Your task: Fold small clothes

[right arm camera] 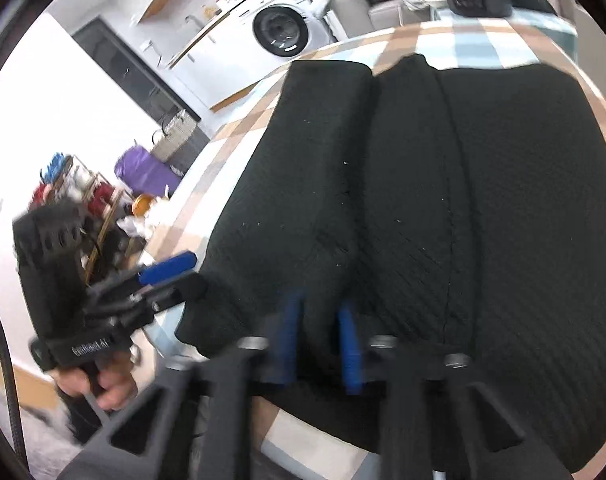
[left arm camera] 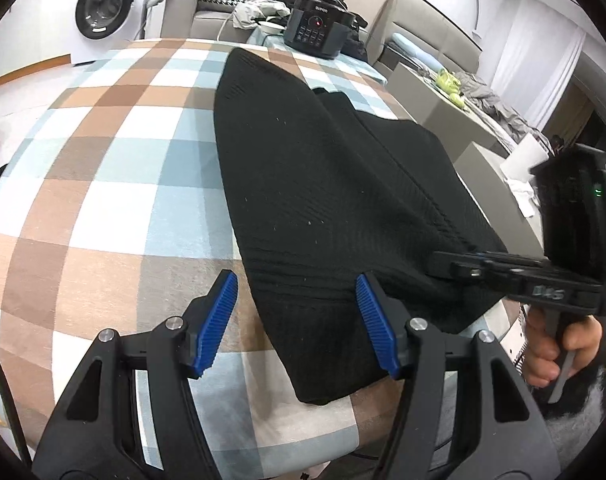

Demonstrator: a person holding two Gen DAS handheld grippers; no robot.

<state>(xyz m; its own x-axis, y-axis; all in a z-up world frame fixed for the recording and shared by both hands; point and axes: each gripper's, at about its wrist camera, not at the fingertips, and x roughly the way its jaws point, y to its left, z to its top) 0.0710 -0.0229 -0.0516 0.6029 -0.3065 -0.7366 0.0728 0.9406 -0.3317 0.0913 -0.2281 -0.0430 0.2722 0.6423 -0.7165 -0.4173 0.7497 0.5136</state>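
Observation:
A black knit garment lies partly folded lengthwise on a checked tablecloth. My left gripper is open, its blue pads straddling the garment's near left corner without pressing it. In the right wrist view the garment fills the picture, with a folded strip on its left side. My right gripper, blurred, is shut on a fold of the cloth at the near edge. From the left wrist view the right gripper reaches the garment's right edge, a hand holding it. The left gripper shows at the garment's left corner.
A black multicooker stands at the table's far end, just beyond the garment. A washing machine and a sofa with heaped clothes lie behind. Beige boxes stand off the table's right side. Floor clutter and a purple bag sit left.

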